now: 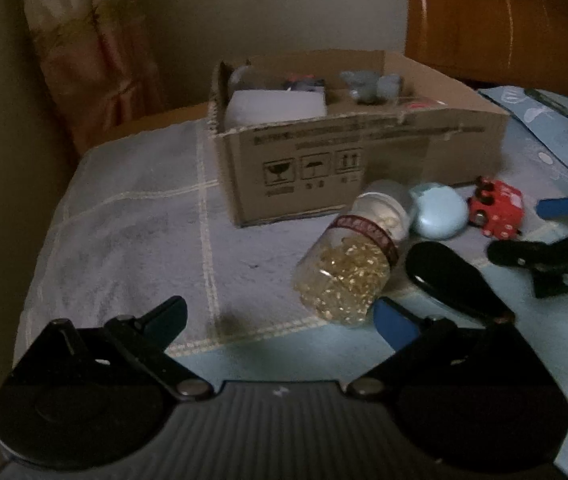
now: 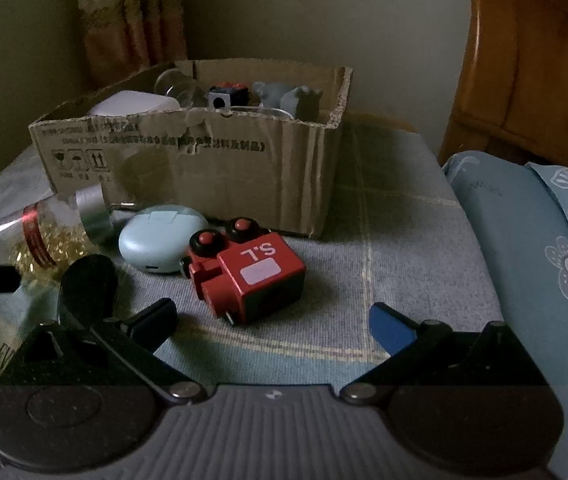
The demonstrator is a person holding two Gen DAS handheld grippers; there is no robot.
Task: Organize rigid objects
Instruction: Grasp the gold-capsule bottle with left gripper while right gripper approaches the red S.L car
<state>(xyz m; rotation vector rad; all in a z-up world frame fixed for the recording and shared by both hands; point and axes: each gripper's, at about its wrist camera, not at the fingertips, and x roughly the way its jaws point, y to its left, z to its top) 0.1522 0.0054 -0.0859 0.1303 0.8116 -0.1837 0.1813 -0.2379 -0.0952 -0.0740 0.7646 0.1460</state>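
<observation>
A cardboard box (image 1: 363, 168) stands on the bed and holds several items; it also shows in the right wrist view (image 2: 220, 184). In front of it lie a clear jar of gold beads (image 1: 347, 272) on its side, a pale blue round case (image 1: 439, 212), a red toy truck (image 1: 495, 210) and a black oval object (image 1: 451, 280). My left gripper (image 1: 280, 320) is open and empty, just left of the jar. My right gripper (image 2: 272, 320) is open and empty, just short of the red truck (image 2: 248, 272). The case (image 2: 160, 240) and jar (image 2: 40, 240) lie left of the truck.
A grey-blue checked blanket (image 1: 124, 220) covers the bed. A wooden headboard (image 2: 531, 60) stands at the right, with a blue flowered pillow (image 2: 543, 260) below it. A curtain (image 1: 84, 40) hangs at the back left. My right gripper shows at the left view's right edge (image 1: 555, 236).
</observation>
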